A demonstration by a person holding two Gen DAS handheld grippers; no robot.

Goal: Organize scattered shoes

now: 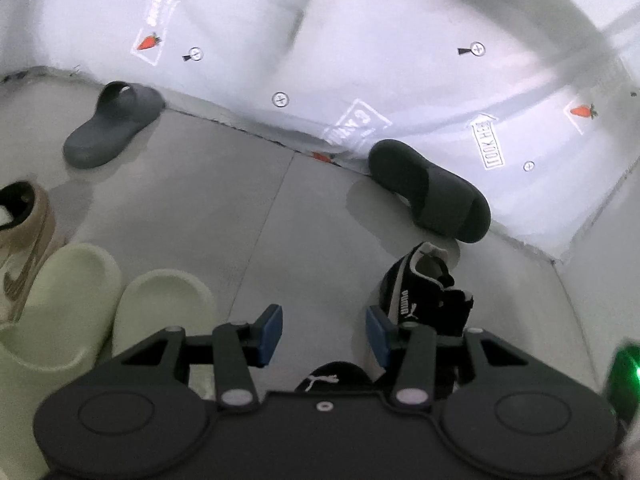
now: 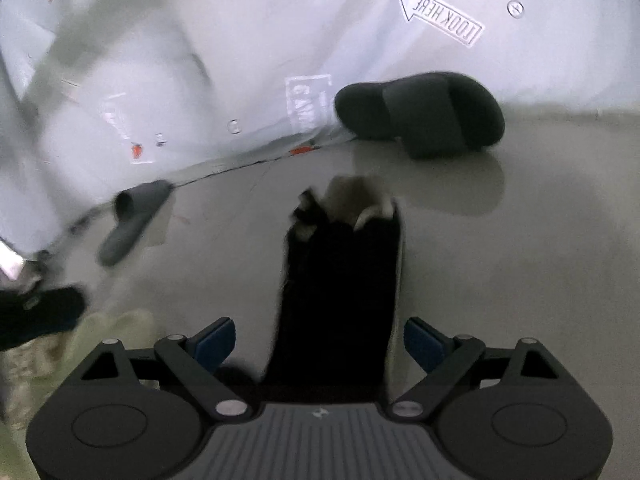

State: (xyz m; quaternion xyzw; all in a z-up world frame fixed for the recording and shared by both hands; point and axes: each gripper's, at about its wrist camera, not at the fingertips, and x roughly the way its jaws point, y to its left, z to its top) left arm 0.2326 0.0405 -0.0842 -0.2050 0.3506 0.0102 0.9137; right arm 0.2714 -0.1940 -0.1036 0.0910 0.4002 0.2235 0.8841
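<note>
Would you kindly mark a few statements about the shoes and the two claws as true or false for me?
1. Both claws are open. True: the left claw and the right claw grip nothing.
2. The two pale green slides lie side by side. True.
3. The two dark grey slides are paired together. False: one grey slide lies far from the other grey slide.
4. The black sneaker is red. False: it is black with white trim.
5. The tan sneaker lies beside the green slides. True.

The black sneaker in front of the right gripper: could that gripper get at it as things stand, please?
Probably yes: the right gripper is open, and the black sneaker lies between its fingers with nothing across it.
</note>
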